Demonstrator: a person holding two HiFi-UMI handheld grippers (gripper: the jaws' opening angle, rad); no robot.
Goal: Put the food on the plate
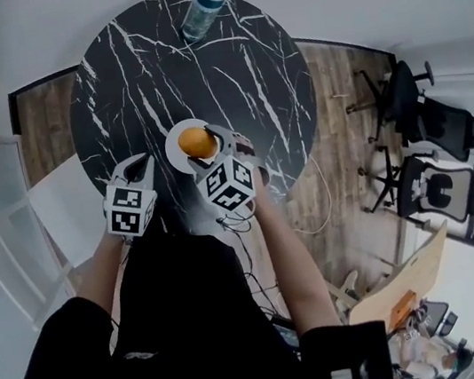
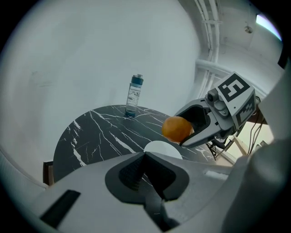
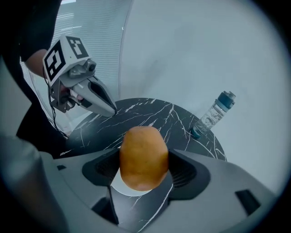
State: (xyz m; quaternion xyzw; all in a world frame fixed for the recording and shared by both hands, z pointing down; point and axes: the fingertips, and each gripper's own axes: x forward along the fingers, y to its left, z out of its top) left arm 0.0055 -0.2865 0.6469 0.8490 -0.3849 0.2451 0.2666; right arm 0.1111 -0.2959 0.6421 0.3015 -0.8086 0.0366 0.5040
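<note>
An orange-brown rounded piece of food (image 1: pixel 198 142) (image 3: pixel 143 157) is clamped between the jaws of my right gripper (image 1: pixel 214 145) (image 3: pixel 143 170), which is shut on it. It hangs just above a small white plate (image 1: pixel 174 152) (image 2: pixel 160 148) (image 3: pixel 119 185) on the round black marble table (image 1: pixel 235 67). In the left gripper view the food (image 2: pixel 176 129) sits in the right gripper (image 2: pixel 187 134) over the plate. My left gripper (image 1: pixel 144 162) (image 2: pixel 148 182) (image 3: pixel 109 109) hovers left of the plate, jaws together and empty.
A clear water bottle with a blue cap (image 1: pixel 203 7) (image 2: pixel 133 95) (image 3: pixel 211 114) stands at the table's far edge. Black office chairs (image 1: pixel 427 116) stand on the wood floor to the right; a white chair (image 1: pixel 13 248) is at the left. Cables trail below the table.
</note>
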